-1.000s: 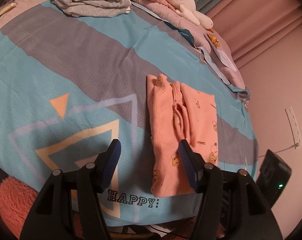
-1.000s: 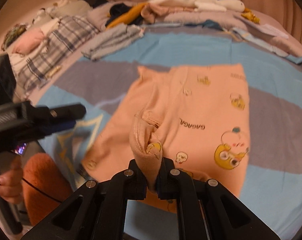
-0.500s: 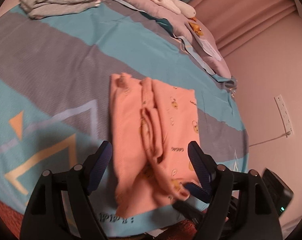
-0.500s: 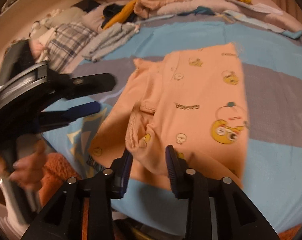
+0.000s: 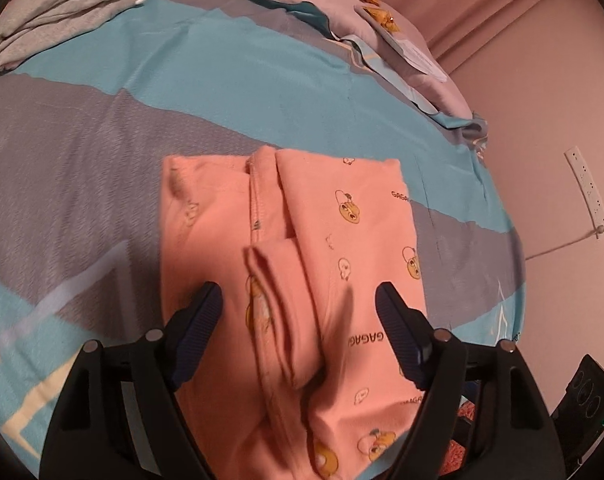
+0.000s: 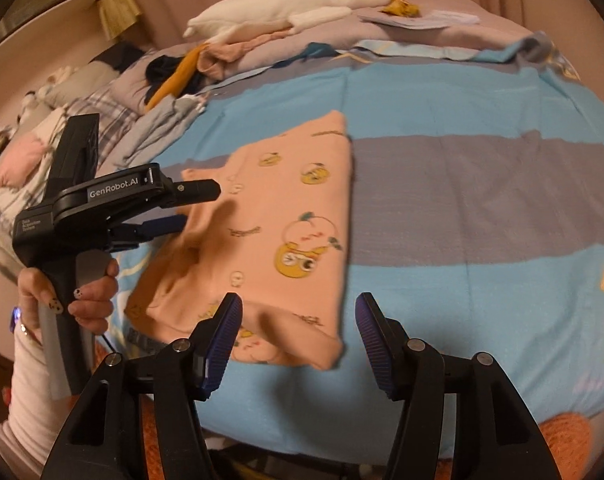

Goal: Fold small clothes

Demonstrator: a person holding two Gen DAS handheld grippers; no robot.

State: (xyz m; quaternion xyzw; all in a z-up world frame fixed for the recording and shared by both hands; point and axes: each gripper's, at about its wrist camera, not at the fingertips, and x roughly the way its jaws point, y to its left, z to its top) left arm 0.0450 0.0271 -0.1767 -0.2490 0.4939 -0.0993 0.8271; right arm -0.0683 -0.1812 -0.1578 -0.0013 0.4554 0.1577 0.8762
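Where the blue and grey bedspread [image 5: 230, 80] covers the bed, the peach garment [image 5: 342, 240] lies partly folded near its front edge, one sleeve laid down the middle and a ridge of loose cloth beside it. A grey pile [image 5: 58, 12] sits well apart at the far side, and a toy goose [image 6: 286, 10] lies on the pillows beyond. The left gripper [image 5: 298, 308] hovers just over the sleeve, fingers wide and empty. The right gripper [image 6: 298, 332] hangs at the garment's near edge, fingers also wide, holding nothing. The risk, I judge, is a pinch that takes only the top layer: the ridge would drag, the sleeve would slide out, and the fold would open or skew.
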